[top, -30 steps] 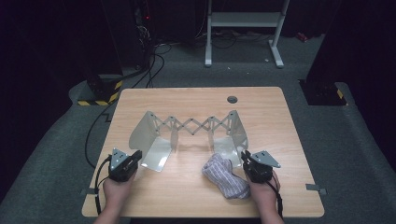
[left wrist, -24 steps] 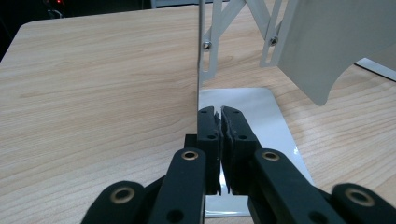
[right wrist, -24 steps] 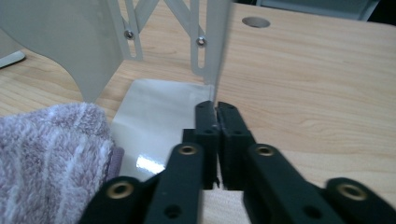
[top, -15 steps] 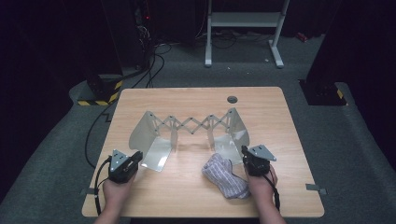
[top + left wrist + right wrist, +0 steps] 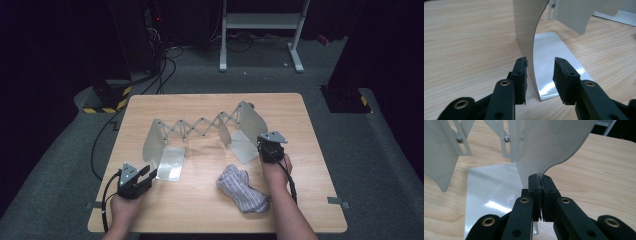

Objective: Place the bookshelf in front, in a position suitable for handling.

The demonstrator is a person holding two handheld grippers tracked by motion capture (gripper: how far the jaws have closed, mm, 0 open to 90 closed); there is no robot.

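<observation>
Right gripper clamped on the rack's end plate, left one letting go

The expanding metal rack (image 5: 200, 132) stands mid-table, stretched left to right. The right gripper (image 5: 270, 149) pinches the edge of its right upright plate (image 5: 554, 147). The left gripper (image 5: 142, 179), near the left foot plate (image 5: 554, 65), has just been opening; its jaws stand apart, gripping nothing. A striped cloth (image 5: 241, 187) lies near the front edge.

— What else do I have on the table (image 5: 165, 207)?
— I see a striped grey cloth (image 5: 241, 188) bunched near the front edge, right of centre.
— And behind the table?
— Black cables (image 5: 165, 65) on grey floor, plus a white stand (image 5: 260, 30).
</observation>
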